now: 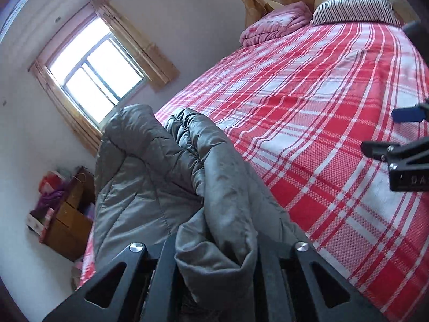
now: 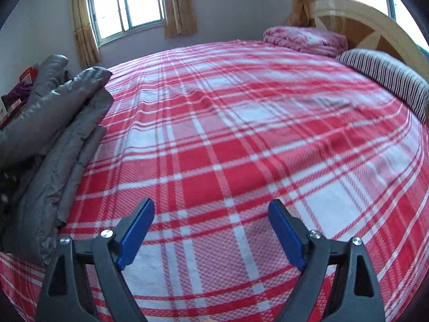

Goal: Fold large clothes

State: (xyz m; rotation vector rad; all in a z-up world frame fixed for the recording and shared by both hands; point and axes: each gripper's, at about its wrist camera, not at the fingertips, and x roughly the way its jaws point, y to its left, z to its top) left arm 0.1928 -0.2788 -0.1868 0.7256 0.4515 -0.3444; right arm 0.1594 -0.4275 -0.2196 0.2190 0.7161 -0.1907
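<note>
Beneath two curtained windows [image 2: 126,2], a red plaid bed [image 2: 228,139] fills the room.

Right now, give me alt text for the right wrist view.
An open right claw hovers empty over a red and white plaid bedspread. A bundled grey padded jacket lies at the left edge; a folded pink blanket and striped pillow sit by the headboard.

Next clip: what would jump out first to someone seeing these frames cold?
The red and white plaid bedsheet fills nearly both views. A grey padded jacket lies bundled at the bed's left edge, a fold of it clamped in the left gripper, while the right gripper hangs open over bare sheet. A folded pink blanket and a striped pillow sit by the headboard.
</note>
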